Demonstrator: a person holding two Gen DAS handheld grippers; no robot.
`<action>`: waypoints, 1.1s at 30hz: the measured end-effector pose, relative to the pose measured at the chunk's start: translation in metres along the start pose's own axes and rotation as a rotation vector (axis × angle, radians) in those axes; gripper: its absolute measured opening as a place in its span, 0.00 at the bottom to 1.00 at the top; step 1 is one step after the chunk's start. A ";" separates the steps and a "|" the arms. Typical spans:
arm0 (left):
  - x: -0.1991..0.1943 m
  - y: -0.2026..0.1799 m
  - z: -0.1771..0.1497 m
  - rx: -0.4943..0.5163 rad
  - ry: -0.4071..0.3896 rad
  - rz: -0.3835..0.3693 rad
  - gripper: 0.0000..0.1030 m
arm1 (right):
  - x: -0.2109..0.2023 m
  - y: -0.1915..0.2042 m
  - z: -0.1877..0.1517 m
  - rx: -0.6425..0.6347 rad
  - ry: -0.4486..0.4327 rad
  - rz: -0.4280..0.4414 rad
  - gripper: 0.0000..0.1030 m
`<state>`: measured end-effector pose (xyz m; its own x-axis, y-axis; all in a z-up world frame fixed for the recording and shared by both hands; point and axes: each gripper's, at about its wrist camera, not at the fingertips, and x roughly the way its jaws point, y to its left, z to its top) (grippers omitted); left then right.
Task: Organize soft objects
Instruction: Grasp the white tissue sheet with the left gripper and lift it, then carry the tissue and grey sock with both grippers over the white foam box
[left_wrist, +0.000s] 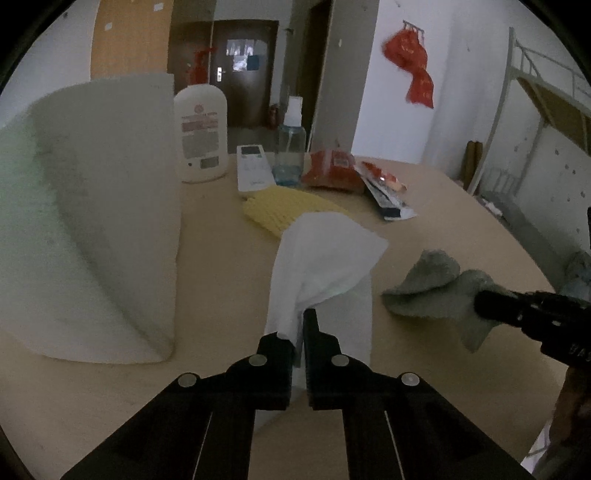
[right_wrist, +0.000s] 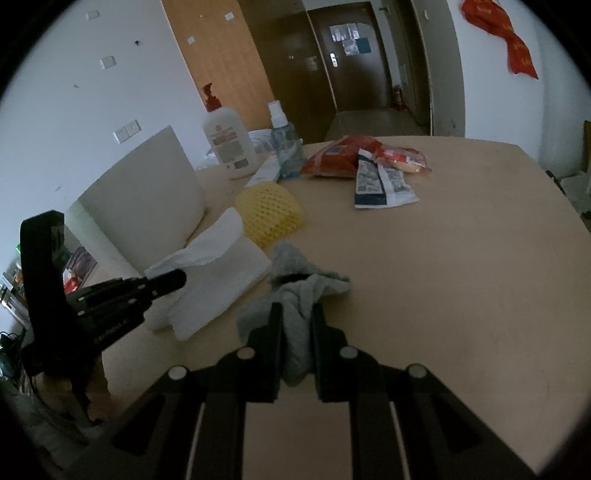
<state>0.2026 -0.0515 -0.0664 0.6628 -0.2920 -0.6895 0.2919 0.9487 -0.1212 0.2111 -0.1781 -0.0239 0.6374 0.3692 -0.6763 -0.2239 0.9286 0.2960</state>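
My left gripper (left_wrist: 300, 325) is shut on a white tissue (left_wrist: 325, 254), lifting its corner off the wooden table (left_wrist: 221, 258). The tissue also shows in the right wrist view (right_wrist: 218, 273), with the left gripper (right_wrist: 166, 280) at its near edge. My right gripper (right_wrist: 295, 314) is shut on a grey cloth (right_wrist: 301, 295) that lies bunched on the table. In the left wrist view the grey cloth (left_wrist: 432, 288) sits to the right, with the right gripper (left_wrist: 487, 304) on it. A yellow foam net (right_wrist: 269, 212) lies just behind the tissue.
A large curved white foam sheet (left_wrist: 103, 206) stands at the left. Behind are a white lotion bottle (left_wrist: 201, 133), a clear spray bottle (left_wrist: 291, 147), a white remote (left_wrist: 253, 168), red snack bags (left_wrist: 332, 170) and a flat wrapper (right_wrist: 380, 184). The table edge curves at right.
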 end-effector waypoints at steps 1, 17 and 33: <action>-0.002 0.001 0.001 -0.005 -0.012 -0.001 0.04 | -0.001 0.000 0.000 0.002 -0.004 0.000 0.16; -0.050 0.000 0.013 0.006 -0.141 -0.012 0.02 | -0.032 0.009 0.000 0.016 -0.082 0.027 0.16; -0.117 -0.012 0.011 0.037 -0.268 0.020 0.02 | -0.086 0.037 -0.001 -0.017 -0.225 0.048 0.16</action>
<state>0.1287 -0.0300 0.0234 0.8261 -0.2996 -0.4773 0.2985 0.9510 -0.0802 0.1473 -0.1751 0.0443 0.7734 0.3973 -0.4939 -0.2689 0.9113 0.3119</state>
